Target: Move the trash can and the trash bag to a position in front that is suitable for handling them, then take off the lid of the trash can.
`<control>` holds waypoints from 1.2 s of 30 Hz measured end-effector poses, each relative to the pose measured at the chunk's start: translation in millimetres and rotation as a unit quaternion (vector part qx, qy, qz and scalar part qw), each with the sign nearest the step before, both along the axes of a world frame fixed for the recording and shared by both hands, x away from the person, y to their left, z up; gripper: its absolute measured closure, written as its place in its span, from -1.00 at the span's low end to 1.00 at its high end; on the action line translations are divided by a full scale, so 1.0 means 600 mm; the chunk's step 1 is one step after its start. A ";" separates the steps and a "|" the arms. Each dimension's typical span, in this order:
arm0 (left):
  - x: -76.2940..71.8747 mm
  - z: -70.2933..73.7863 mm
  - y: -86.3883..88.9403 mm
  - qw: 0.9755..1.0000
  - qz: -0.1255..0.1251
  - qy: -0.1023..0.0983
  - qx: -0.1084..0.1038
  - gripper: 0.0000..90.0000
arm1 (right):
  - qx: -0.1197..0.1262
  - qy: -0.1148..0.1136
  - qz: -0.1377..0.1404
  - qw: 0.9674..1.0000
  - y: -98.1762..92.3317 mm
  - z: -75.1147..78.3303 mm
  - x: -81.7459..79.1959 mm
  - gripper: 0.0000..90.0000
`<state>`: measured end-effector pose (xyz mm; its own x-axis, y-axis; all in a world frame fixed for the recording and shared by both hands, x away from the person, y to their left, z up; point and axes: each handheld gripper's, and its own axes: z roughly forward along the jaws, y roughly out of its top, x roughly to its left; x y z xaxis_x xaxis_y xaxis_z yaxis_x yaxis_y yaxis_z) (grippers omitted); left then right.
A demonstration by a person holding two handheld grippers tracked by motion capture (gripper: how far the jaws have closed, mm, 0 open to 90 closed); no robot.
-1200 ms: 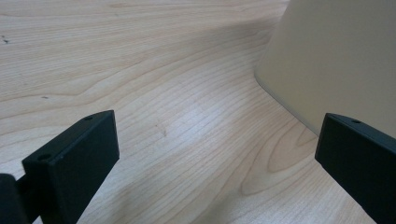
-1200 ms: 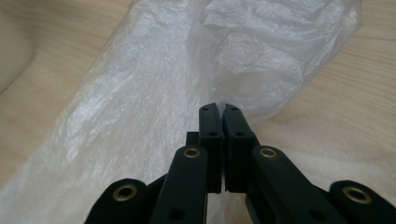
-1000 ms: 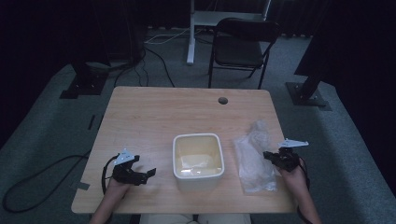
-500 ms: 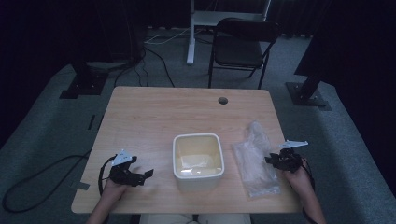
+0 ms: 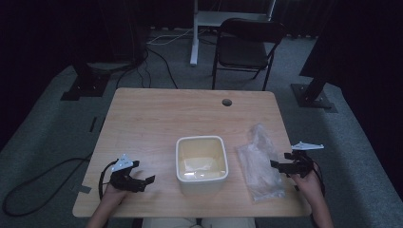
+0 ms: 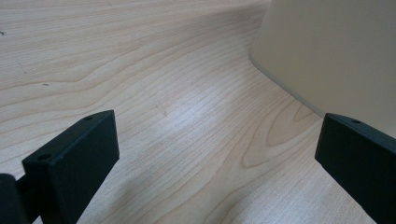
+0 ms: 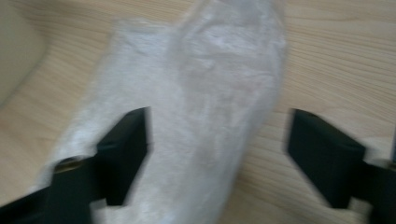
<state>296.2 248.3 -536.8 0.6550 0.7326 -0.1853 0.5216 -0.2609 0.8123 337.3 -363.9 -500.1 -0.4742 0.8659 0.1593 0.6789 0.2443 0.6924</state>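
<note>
At lower left, the left gripper [image 5: 146, 180] rests on the table [image 5: 190, 114], jaws spread. A white tub [image 5: 201, 161] sits centre. At lower right, the bag [image 5: 259, 166] lies flat; the right gripper [image 5: 278, 165] beside it has just been opening, jaws wide, bag unpinched.

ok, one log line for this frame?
right gripper: jaws just opened over clear plastic bag | left gripper: open, idle | square cream tub: untouched

A cream square tub [image 5: 201, 159], a clear whitish plastic bag [image 5: 259, 164], black grippers, pale wood-grain table [image 5: 157, 118]
</note>
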 end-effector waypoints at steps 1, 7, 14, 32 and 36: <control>0.000 0.000 0.000 1.000 0.002 -0.001 -0.002 -0.99 | 0.004 -0.004 -0.003 1.000 0.002 0.002 -0.002 -0.68; -0.001 -0.004 0.003 1.000 0.008 -0.001 -0.003 -0.99 | 0.005 -0.046 -0.015 0.999 0.018 0.017 -0.023 -0.72; -0.001 -0.007 0.007 1.000 0.012 -0.003 -0.011 -0.99 | -0.006 -0.065 -0.032 0.997 0.029 0.033 -0.043 -0.70; -0.005 -0.008 0.006 1.000 0.012 -0.007 -0.010 -0.99 | 0.030 -0.018 -0.012 0.999 0.078 0.022 -0.058 -0.72; -0.006 -0.008 0.007 1.000 0.012 -0.008 -0.011 -0.99 | 0.032 -0.019 -0.007 0.999 0.088 0.029 -0.056 -0.72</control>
